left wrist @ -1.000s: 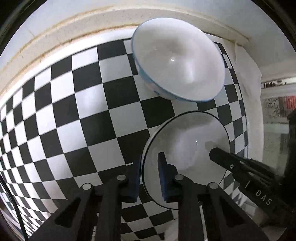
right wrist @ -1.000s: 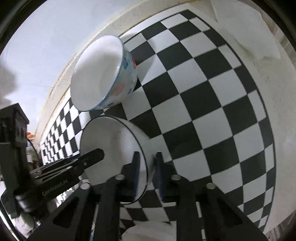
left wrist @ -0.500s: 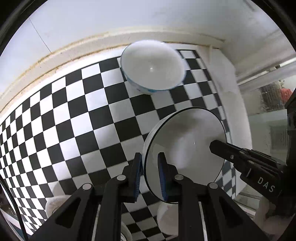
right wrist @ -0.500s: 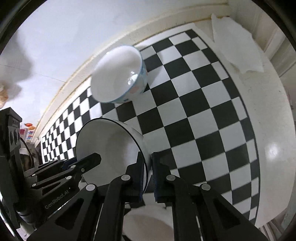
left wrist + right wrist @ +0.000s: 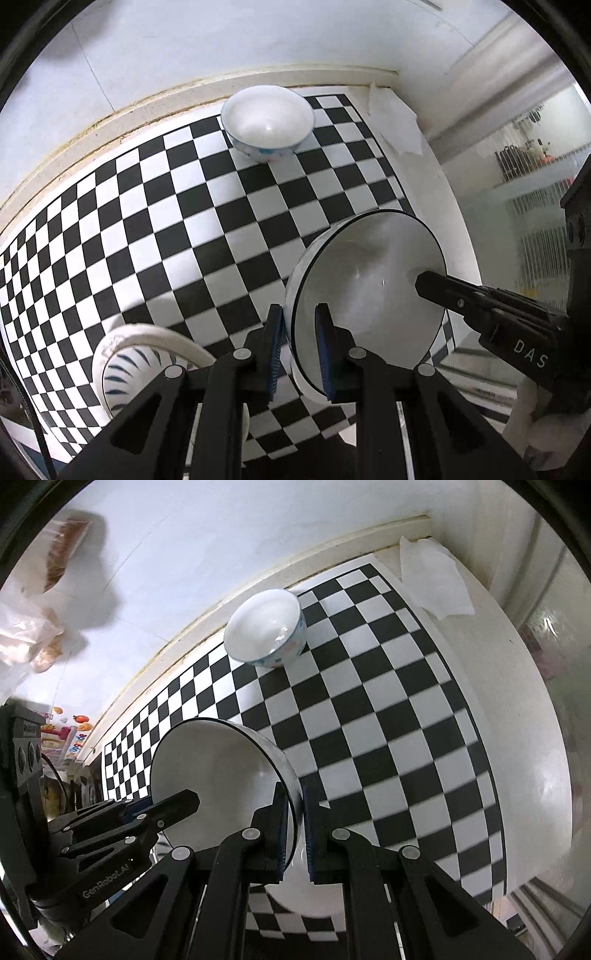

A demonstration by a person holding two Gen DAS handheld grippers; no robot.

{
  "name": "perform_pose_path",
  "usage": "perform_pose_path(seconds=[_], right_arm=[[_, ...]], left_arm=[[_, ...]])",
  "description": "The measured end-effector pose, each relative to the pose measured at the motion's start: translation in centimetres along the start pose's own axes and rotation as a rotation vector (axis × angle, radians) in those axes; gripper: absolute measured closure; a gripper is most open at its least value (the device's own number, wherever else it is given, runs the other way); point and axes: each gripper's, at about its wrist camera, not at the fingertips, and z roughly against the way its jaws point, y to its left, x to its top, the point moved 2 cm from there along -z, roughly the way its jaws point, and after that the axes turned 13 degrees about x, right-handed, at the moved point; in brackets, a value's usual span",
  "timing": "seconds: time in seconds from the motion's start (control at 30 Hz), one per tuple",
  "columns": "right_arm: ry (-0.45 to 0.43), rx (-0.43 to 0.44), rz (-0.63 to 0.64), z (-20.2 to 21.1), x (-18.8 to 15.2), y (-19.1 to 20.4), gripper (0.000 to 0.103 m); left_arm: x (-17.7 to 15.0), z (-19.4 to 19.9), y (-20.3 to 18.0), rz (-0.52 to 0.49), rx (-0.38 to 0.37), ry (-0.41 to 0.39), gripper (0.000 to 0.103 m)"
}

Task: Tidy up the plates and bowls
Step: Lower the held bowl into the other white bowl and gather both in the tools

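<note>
Your left gripper (image 5: 299, 347) and right gripper (image 5: 294, 829) both pinch opposite rims of the black-rimmed white ceramic bowl (image 5: 369, 288); glazed, slippery, breakable, so keep both rim grips firm above the checkered worktop (image 5: 184, 229).

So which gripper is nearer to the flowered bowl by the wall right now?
Neither clearly. The left gripper and right gripper both clamp opposite rims of the black-rimmed bowl, well short of the flowered bowl, which sits alone at the far edge of the checkered mat.
</note>
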Motion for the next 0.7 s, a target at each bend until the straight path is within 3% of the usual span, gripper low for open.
perform_pose_path(seconds=[0.27, 0.7], right_arm=[[0.011, -0.016, -0.019, 1.4, -4.3, -0.5, 0.094], [0.087, -0.047, -0.105, -1.5, -8.2, -4.6, 0.093]], left_arm=[[-3.4, -0.9, -0.9, -0.035, -0.01, 0.041, 0.088], [-5.8, -6.1, -3.0, -0.1, 0.035, 0.147, 0.088]])
